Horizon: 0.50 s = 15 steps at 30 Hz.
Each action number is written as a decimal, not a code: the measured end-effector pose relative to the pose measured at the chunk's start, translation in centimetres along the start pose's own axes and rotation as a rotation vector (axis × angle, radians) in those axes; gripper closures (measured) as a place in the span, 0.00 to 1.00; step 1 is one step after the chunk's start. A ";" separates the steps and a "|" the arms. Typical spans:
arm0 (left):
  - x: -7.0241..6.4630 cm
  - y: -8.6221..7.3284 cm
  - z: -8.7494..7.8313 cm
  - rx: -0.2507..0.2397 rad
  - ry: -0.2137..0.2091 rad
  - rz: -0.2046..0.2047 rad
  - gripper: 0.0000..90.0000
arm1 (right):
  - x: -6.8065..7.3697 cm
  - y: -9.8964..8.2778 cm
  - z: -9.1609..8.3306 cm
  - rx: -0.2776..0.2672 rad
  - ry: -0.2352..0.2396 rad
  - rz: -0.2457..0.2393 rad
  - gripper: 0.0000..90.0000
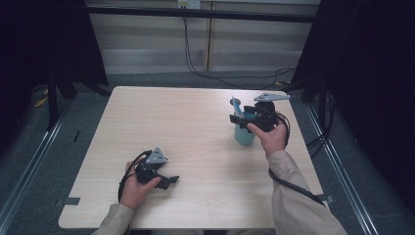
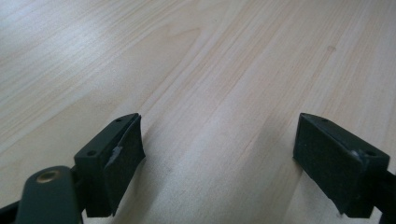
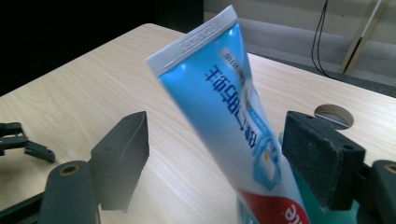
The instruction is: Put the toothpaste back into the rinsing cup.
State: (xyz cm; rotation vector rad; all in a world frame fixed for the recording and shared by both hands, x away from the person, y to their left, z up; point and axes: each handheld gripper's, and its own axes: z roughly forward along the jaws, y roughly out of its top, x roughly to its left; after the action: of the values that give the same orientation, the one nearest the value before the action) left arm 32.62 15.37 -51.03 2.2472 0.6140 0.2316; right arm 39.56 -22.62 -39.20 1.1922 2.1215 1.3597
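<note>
Scene: a person works two hand-held tongs at a pale wooden table (image 1: 195,147).
Toothpaste: a blue, white-crimped plastic toothpaste tube (image 3: 224,107) stands cap-down in a teal plastic cup (image 1: 243,134) near the table's right edge, leaning with its flat crimped end up.
Right tongs (image 3: 219,158): released, the jaws standing apart on either side of the tube, neither pad pressing it.
Left tongs (image 2: 219,158): released, empty, low over bare wood near the front left.
Handling: likely light, soft and squeezable, with a slick skin; the cup could tip.
Best hold: across the flat faces just below the stiff crimp, gently.
</note>
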 end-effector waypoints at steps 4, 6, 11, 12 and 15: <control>0.1 0.0 0.0 0.009 -0.003 0.010 0.17 | 0.4 -0.2 -0.6 -0.002 0.014 0.001 0.24; 0.1 0.0 -0.1 0.009 -0.003 0.009 0.17 | 0.6 -0.4 -0.9 0.002 0.026 -0.001 0.23; 0.0 0.0 0.0 0.008 -0.003 0.009 0.17 | 0.8 -0.9 -1.4 0.019 0.028 -0.012 0.23; 0.0 0.0 -0.1 0.009 -0.003 0.009 0.17 | 0.7 -1.0 -1.6 0.015 0.032 -0.011 0.22; 0.0 0.0 -0.1 0.010 -0.003 0.007 0.17 | 0.7 -1.4 -2.1 0.021 0.034 -0.006 0.22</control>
State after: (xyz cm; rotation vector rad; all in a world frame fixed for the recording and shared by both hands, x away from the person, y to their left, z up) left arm 32.64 15.42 -50.98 2.2594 0.6068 0.2298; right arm 37.10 -23.49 -39.28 1.1783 2.1659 1.3679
